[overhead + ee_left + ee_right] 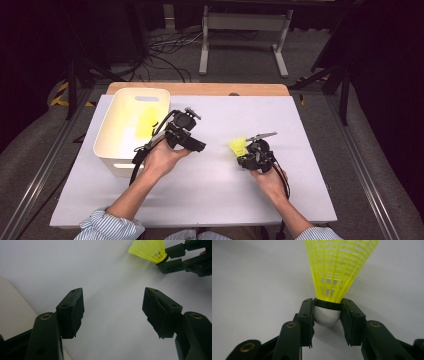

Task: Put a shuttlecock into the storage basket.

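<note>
Yellow shuttlecock [337, 272] between right tongs [327, 315]

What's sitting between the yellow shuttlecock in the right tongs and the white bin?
The left tongs, open and holding nothing, sit between the shuttlecock, clamped by its cork in the right tongs, and the bin. Otherwise bare table.

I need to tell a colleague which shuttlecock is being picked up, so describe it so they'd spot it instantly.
On the white table, look right of the white bin. The yellow shuttlecock sits pinched by its white cork in the right gripper; the other yellow one lies inside the bin.
</note>
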A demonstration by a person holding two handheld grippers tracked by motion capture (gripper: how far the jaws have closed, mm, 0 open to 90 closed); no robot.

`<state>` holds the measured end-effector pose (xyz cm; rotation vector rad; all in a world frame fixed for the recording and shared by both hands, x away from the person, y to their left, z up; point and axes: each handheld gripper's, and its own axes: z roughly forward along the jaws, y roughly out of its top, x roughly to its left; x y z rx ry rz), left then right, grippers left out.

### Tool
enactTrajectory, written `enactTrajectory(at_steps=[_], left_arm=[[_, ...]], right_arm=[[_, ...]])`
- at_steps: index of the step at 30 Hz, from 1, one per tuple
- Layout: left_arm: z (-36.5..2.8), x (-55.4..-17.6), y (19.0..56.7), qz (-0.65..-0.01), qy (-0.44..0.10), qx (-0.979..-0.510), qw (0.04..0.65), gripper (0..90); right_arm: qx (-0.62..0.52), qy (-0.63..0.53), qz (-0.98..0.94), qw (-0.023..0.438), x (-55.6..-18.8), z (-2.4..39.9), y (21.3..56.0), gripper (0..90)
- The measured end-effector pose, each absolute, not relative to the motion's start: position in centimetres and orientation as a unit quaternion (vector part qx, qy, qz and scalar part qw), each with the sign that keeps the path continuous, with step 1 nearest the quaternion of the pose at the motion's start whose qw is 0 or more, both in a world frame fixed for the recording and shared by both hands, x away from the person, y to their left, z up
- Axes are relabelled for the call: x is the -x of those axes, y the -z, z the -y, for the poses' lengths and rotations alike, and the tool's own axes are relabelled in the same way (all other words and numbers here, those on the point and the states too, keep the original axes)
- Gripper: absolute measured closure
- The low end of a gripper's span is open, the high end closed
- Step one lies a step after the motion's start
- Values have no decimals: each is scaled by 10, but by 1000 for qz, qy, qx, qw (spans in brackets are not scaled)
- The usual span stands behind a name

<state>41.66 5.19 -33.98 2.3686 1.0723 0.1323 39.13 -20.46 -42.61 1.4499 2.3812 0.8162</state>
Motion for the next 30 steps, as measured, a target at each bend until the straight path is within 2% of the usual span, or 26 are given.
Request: enactTrajectory(at_steps=[30], left_arm=[[-47, -410, 347, -385, -39, -884, 264, 353]], right_arm=[[-411, -286, -859, 102, -365, 186, 413, 646]])
